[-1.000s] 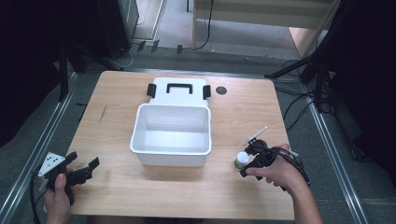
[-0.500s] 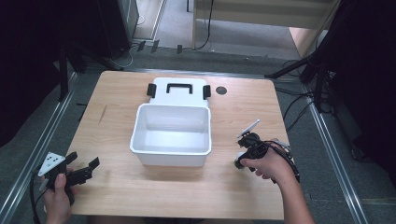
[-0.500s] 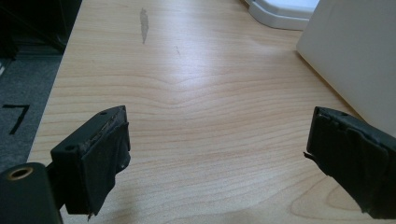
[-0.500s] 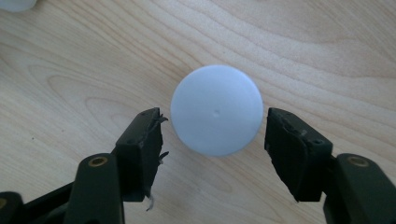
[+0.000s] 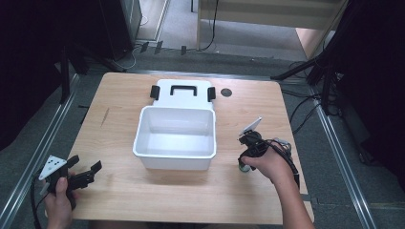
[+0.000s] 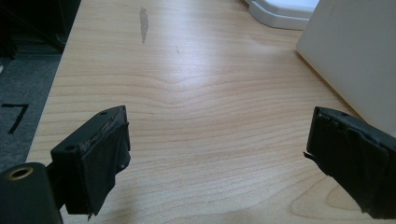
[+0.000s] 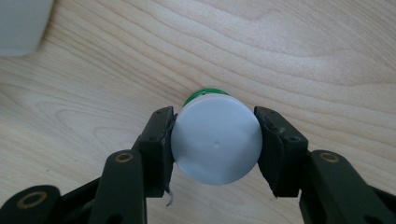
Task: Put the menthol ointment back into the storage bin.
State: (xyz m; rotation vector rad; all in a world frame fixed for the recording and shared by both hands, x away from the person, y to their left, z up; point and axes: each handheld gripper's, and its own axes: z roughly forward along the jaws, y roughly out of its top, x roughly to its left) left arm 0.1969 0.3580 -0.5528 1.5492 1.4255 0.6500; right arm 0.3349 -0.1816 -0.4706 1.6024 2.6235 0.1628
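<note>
In the last second I tipped my right gripper (image 7: 215,140) down over the small white-capped bottle (image 7: 215,140), and its jaws now clamp the cap from both sides. The bottle stands on the table (image 5: 119,191) just right of the white bin (image 5: 175,137), so I judge the lift into it comes next. My left gripper (image 5: 88,172) waits open near the near-left corner.
</note>
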